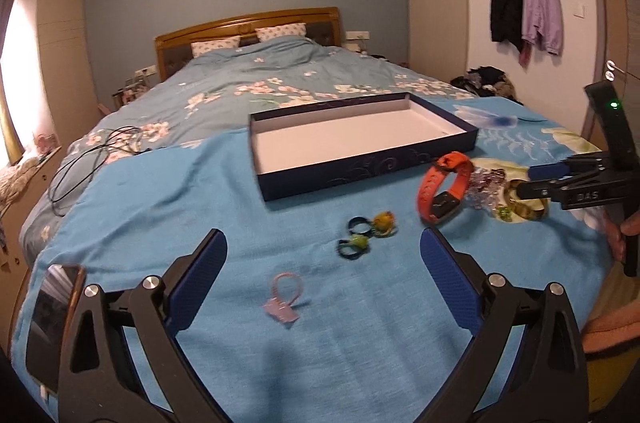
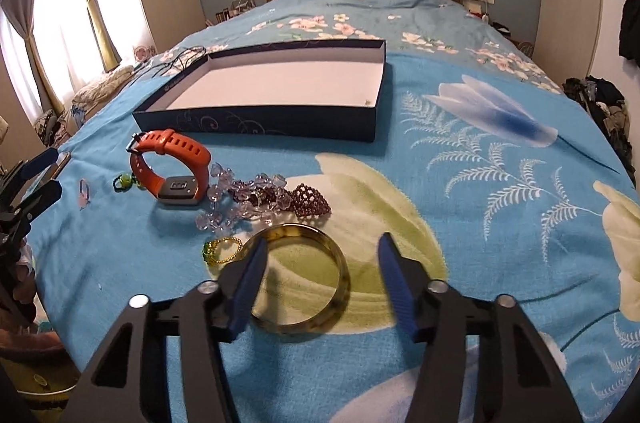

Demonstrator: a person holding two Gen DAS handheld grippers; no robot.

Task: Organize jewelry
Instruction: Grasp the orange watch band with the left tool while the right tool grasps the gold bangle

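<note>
Looking along the left gripper (image 1: 322,255) in the left wrist view, we see its two blue-padded fingers (image 1: 198,283) spread wide and holding nothing above the blue floral bedspread (image 1: 160,207). Between and just beyond the fingertips lies a small pink ring with a pale tag (image 1: 282,297). Farther ahead sits a cluster of small dark and green-yellow rings (image 1: 366,233). An orange rubber watch strap with a grey buckle block (image 1: 442,193) stands on edge to the right of them. Behind these, a shallow dark-blue rectangular box with a white lining (image 1: 264,183) rests open on the bed. A black cable (image 1: 86,159) trails at the left. A smartphone (image 1: 52,323) lies at the bed's near left edge. The right gripper (image 1: 534,179) reaches in from the right over the jewellery.

Turning to the right wrist view, we find the right gripper (image 2: 320,243) with jaws wide apart, gripping nothing. Its left finger (image 2: 248,279) overlaps the near-left rim of an amber-green translucent bangle (image 2: 340,287), which lies flat on the bedspread (image 2: 460,215). Whether it touches we cannot tell. Just left of the bangle rests a thin gold beaded ring with a green stone (image 2: 220,251). Beyond it lie clear-lilac crystal beads (image 2: 232,195) and a dark garnet beaded bracelet (image 2: 308,201), touching one another. The watch strap (image 2: 172,167) stands beside them, near the box (image 2: 256,127).
</note>
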